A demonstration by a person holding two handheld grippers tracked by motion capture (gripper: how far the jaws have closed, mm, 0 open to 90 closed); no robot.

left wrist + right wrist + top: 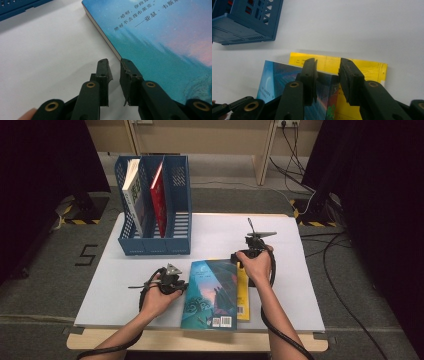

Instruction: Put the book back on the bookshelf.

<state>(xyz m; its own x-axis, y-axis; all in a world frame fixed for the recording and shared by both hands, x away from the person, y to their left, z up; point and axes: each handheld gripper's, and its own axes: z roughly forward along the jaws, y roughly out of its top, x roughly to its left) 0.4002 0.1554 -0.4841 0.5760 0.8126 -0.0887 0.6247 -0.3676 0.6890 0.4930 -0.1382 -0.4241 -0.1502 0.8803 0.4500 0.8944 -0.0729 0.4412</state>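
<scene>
Left tongs (114,65), jaws nearly together with nothing between, rest at the left edge of the teal paperback book (212,292), probably to lift it. Right tongs (327,66), jaws apart and empty, hover over its far edge. It lies on a yellow book (362,67), near the bench's (125,285) front; the blue three-slot file rack (155,205) stands far left.

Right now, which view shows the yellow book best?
The right gripper view: the yellow book shows its top edge and right side under the teal book. The high view shows a narrow yellow strip.
</scene>
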